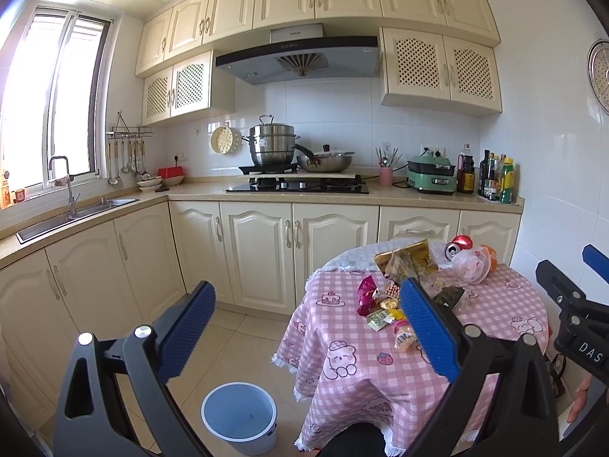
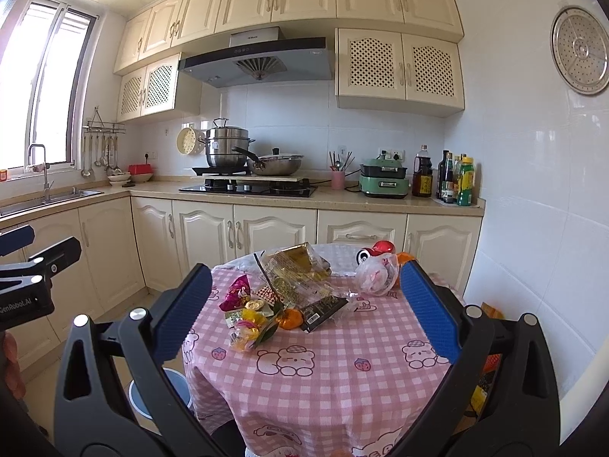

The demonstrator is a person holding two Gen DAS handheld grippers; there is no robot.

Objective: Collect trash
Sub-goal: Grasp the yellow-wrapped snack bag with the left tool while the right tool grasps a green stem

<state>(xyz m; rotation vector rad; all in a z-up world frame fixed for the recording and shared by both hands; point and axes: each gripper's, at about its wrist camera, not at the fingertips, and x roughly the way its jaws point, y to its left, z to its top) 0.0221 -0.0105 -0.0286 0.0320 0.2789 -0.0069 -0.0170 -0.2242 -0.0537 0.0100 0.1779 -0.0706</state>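
- "GenRobot.AI" is printed on the left gripper's (image 1: 308, 327) black body as seen from the right wrist; "DAS" shows on the right gripper (image 2: 306, 316).
- Both grippers' ribbed blue pads stand wide apart, holding nothing.
- Trash sits on the round table's pink checked cloth (image 2: 323, 377): one red can (image 2: 375, 252), one clear plastic bag (image 2: 375, 276), one black wrapper (image 2: 323, 312), one magenta foil wrapper (image 2: 236, 292) (others overlap, uncounted).
- One white round bin (image 1: 239, 419) stands on the floor beside the table.

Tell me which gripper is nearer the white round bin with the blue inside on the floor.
Left. The left gripper hangs almost above the white round bin, jaws open; the right gripper is over the pink checked tablecloth, with the bin off to its left.
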